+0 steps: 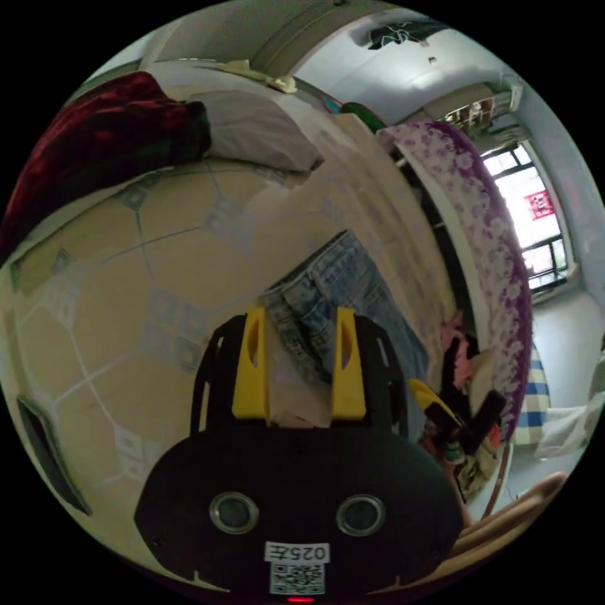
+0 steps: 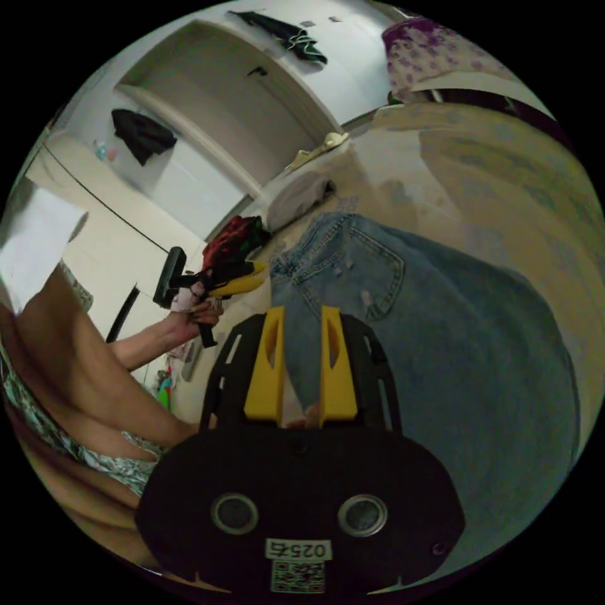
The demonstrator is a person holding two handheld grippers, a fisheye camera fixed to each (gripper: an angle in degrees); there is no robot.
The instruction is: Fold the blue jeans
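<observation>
Blue jeans [image 2: 428,353] flat on bed [image 1: 113,265], waistband toward pillow [image 2: 296,195]. Right gripper [image 2: 301,365] fingers parted, empty, over waist end; nearer. Left gripper [image 1: 301,362] fingers apart, empty, short of the jeans' edge.

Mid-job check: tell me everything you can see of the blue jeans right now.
The blue jeans are light, faded denim, lying spread on the patterned bed cover. In the right gripper view a stitched back pocket faces up beside the waistband, and the cloth lies fairly flat with soft wrinkles. The right gripper hangs over the waist end with its jaws apart; whether they touch the denim cannot be told. In the left gripper view the left gripper is open above a bunched, seamed edge of the jeans.
</observation>
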